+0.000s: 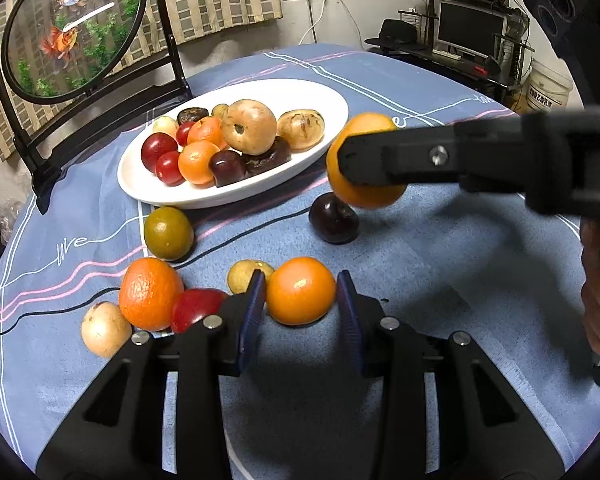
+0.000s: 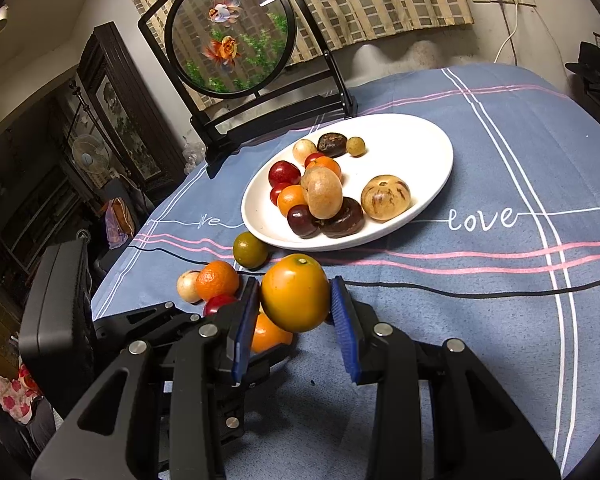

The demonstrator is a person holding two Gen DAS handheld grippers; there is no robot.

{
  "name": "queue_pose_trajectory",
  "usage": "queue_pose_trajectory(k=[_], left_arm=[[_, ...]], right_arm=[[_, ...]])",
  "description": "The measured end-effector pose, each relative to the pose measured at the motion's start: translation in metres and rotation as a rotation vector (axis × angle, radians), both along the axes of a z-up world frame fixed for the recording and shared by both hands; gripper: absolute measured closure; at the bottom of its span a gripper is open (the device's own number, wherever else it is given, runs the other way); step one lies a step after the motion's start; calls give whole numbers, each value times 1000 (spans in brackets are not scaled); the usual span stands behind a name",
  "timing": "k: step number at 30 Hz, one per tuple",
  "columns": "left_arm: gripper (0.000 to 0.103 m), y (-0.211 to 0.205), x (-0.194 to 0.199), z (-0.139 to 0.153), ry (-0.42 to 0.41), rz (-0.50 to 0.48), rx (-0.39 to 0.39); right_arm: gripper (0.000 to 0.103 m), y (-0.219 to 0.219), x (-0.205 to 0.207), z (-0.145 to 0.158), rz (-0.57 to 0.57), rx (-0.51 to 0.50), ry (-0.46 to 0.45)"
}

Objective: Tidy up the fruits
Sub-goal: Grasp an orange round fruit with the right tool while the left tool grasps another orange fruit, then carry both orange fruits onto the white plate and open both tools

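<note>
My left gripper (image 1: 301,294) is low over the blue cloth. Its blue pads press both sides of a smooth orange (image 1: 300,280), which rests on the cloth. My right gripper (image 2: 296,300) is shut on a yellow-orange citrus (image 2: 294,280) and holds it in the air in front of the white oval plate (image 2: 420,148). From the left wrist view that citrus (image 1: 364,128) hangs beside the plate's (image 1: 324,100) right end. The plate carries several fruits: tan, red, orange and dark ones.
Loose on the cloth lie a green-brown citrus (image 1: 168,233), a dark plum (image 1: 334,219), a bumpy mandarin (image 1: 151,293), a red fruit (image 1: 196,308), a pale tan fruit (image 1: 105,328) and a small yellowish one (image 1: 244,276). A round goldfish screen (image 1: 76,28) stands behind the plate.
</note>
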State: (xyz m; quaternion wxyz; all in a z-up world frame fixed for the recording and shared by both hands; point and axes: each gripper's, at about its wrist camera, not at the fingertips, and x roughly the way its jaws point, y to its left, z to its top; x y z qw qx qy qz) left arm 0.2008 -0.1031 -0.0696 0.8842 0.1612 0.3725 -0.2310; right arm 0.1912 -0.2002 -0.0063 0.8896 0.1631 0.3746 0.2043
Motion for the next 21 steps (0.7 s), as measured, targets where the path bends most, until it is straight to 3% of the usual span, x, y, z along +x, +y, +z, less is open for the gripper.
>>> queue_pose_trajectory(k=[15, 17, 21], left_arm=[[66, 32, 6, 29, 20, 51, -196], [66, 41, 16, 41, 35, 59, -242], [66, 47, 50, 61, 10, 92, -236]], right_arm=[[66, -10, -1, 2, -34, -4, -39], [66, -13, 5, 1, -46, -4, -46], [66, -19, 30, -3, -92, -22, -40]])
